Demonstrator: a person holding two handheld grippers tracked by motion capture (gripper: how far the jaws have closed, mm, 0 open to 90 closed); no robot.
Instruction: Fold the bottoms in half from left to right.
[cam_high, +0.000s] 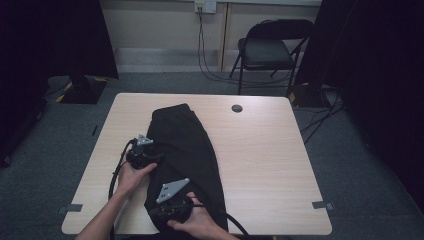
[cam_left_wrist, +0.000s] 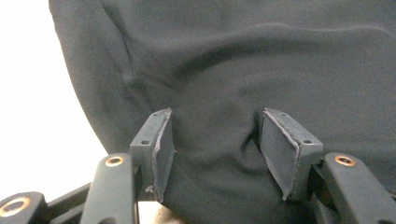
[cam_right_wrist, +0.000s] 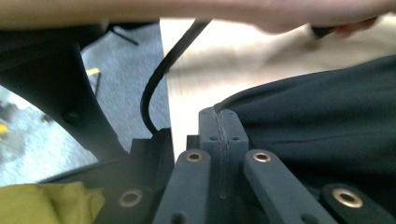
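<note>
A black cloth (cam_high: 187, 155) lies long across the middle of the wooden table (cam_high: 270, 150). The left gripper (cam_left_wrist: 212, 149) rests on its left edge with jaws apart, cloth between them but not squeezed. The right gripper (cam_right_wrist: 219, 135) is clamped tight, probably pinching the near edge so the cloth can be folded.

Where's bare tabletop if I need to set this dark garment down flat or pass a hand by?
The widest bare wood lies right of the dark garment, out to the table edge, with a cable hole near the far edge. A narrower strip runs along the left edge. It is crowded at the near left, where the left gripper and right gripper work the cloth.
</note>
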